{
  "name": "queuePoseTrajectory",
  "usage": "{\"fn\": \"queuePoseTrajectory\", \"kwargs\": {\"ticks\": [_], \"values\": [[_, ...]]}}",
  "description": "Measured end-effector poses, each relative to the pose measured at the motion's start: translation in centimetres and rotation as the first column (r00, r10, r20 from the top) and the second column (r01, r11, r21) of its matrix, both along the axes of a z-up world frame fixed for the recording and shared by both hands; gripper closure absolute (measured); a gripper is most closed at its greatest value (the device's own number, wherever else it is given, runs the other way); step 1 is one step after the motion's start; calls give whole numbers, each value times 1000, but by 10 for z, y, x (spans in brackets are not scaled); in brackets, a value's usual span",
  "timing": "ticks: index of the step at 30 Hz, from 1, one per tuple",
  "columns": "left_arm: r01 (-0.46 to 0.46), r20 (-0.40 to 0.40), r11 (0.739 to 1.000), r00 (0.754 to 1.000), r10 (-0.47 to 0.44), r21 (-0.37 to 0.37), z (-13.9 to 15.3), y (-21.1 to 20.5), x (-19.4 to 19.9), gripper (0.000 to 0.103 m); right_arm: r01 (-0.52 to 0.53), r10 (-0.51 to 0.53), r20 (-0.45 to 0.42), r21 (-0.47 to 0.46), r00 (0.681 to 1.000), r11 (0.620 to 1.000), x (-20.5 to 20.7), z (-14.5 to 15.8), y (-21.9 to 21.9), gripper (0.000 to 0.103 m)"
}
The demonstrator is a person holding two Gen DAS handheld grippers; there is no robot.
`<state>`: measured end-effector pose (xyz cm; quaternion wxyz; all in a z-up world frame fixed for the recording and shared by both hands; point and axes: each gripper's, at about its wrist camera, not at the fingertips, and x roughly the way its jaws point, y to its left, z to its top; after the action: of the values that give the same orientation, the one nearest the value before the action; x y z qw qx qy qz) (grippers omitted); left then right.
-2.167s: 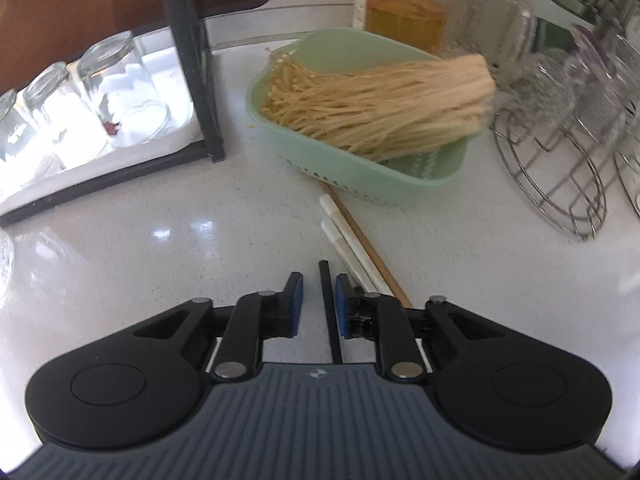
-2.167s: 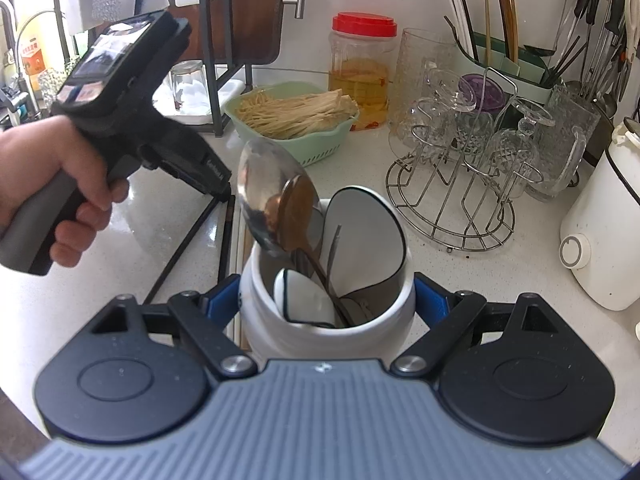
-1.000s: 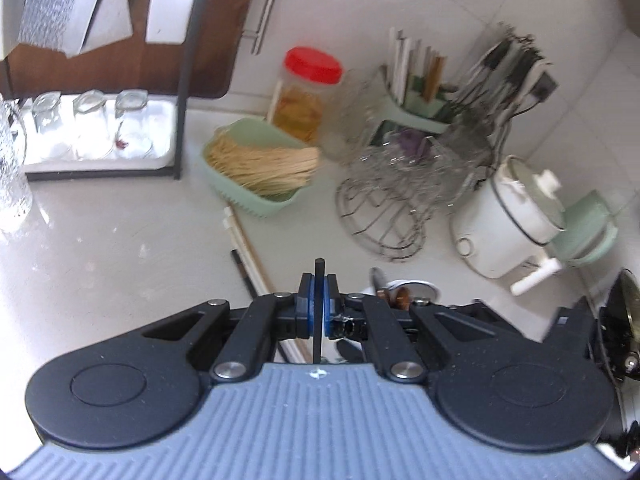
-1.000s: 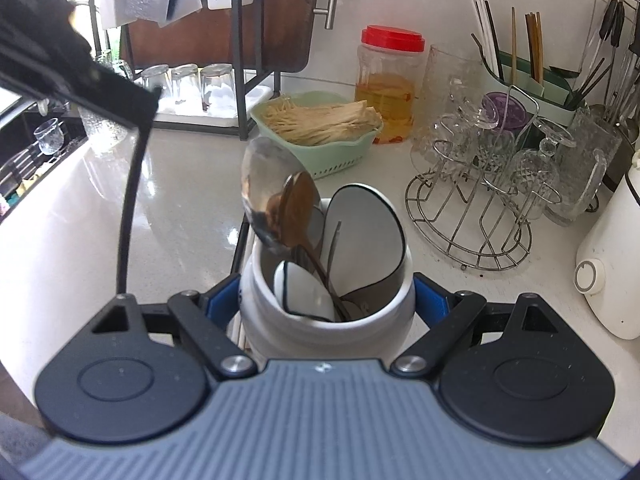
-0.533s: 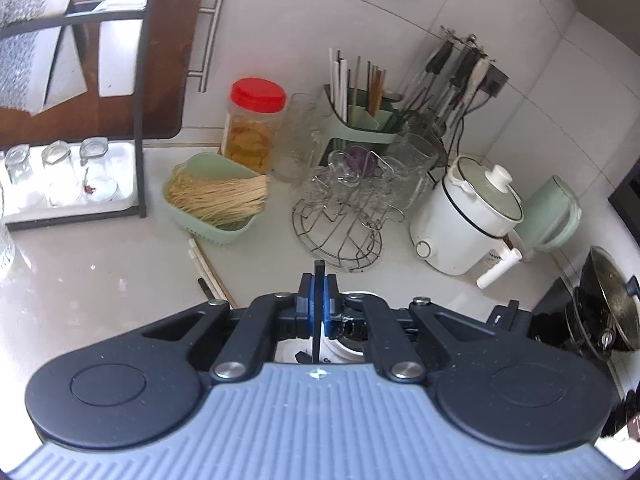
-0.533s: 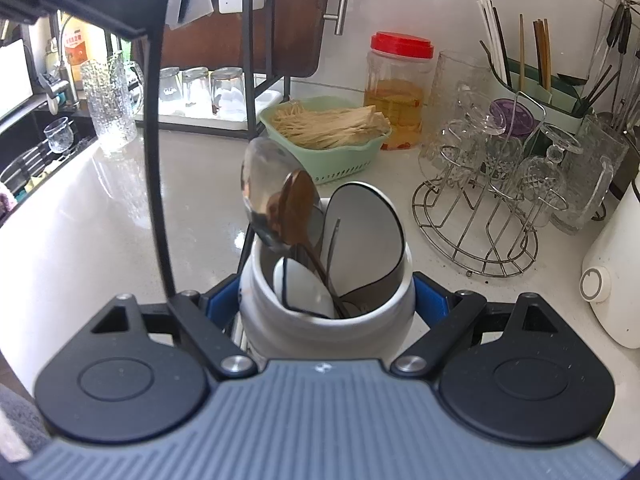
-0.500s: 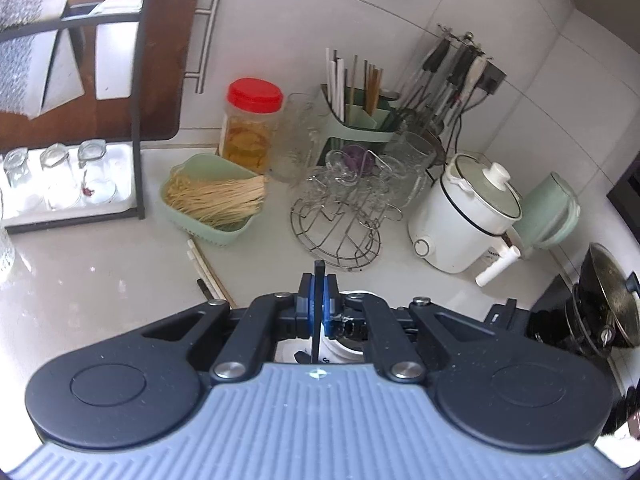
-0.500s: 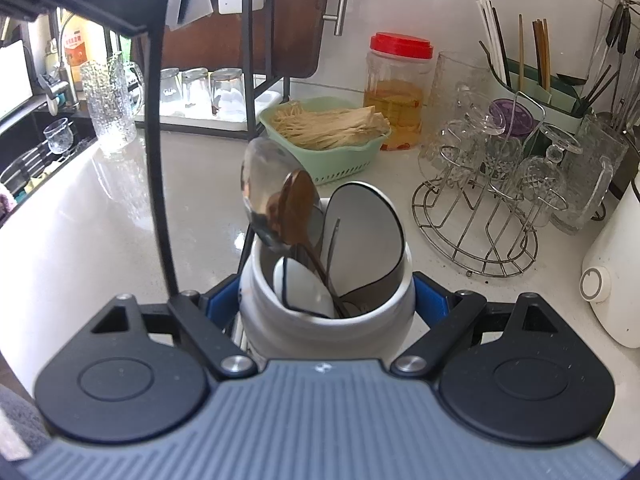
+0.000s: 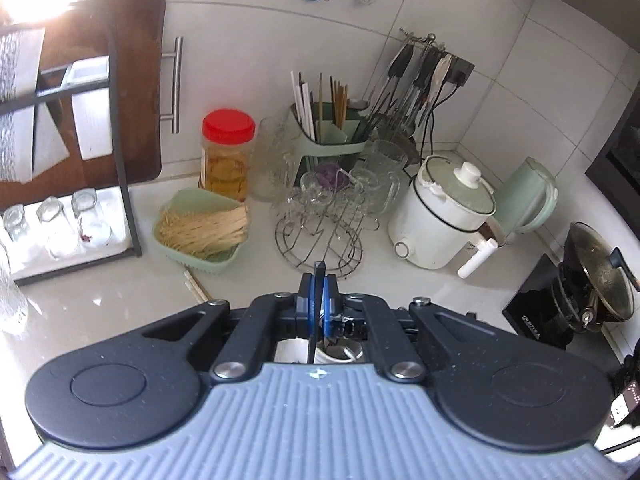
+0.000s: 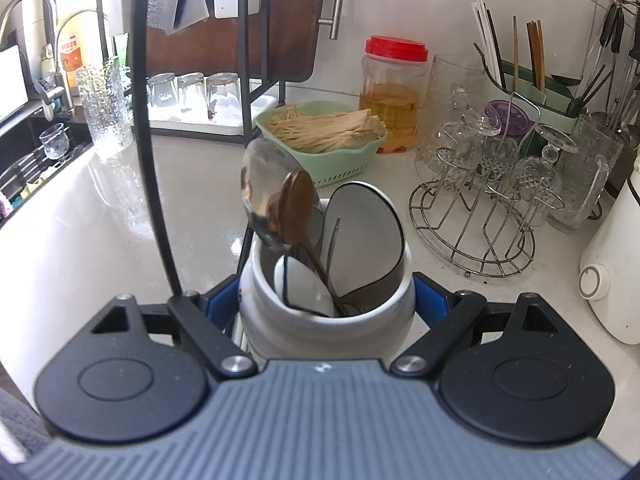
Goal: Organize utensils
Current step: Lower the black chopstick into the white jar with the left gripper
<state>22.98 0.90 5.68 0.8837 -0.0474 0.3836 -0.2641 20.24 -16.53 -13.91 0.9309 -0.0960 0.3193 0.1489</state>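
Note:
My left gripper point(image 9: 318, 292) is shut on a thin black chopstick point(image 9: 313, 344), held upright high over the counter. Directly below it shows the rim of the white utensil holder point(image 9: 290, 354). In the right wrist view my right gripper point(image 10: 326, 300) is shut on that white holder point(image 10: 320, 332), its blue pads pressed on both sides. The holder carries a metal spoon point(image 10: 260, 188), a brown wooden spoon point(image 10: 296, 208) and a black-rimmed ladle point(image 10: 368, 232). The black chopstick point(image 10: 144, 140) hangs just left of the holder, its tip near my left finger. Loose chopsticks point(image 9: 196, 286) lie on the counter.
A green basket of noodles point(image 10: 320, 136) sits behind the holder, with a red-lidded jar point(image 10: 394, 96) beside it. A wire rack of glasses point(image 10: 488, 208) stands to the right, then a white cooker point(image 9: 444, 216). A green chopstick caddy point(image 9: 328, 136) stands at the wall. A black shelf with tumblers point(image 10: 192, 92) and a sink are to the left.
My left gripper has risen with the black chopstick and rolled a little; in the right wrist view the stick has shifted right, closer to the holder. The right gripper and holder stayed still.

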Motion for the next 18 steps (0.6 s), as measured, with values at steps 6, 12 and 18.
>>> {"fn": "queuePoseTrajectory", "kwargs": {"ticks": [6, 12, 18], "values": [[18, 22, 1000, 1000, -18, 5, 22, -4, -3, 98, 4, -4, 2, 2, 1000, 1000, 0, 0, 0, 12], [43, 49, 998, 998, -45, 42, 41, -4, -4, 98, 11, -11, 4, 4, 1000, 1000, -1, 0, 1, 12], [51, 78, 997, 995, -56, 57, 62, 1, -4, 98, 23, -23, 9, 6, 1000, 1000, -1, 0, 2, 12]]}}
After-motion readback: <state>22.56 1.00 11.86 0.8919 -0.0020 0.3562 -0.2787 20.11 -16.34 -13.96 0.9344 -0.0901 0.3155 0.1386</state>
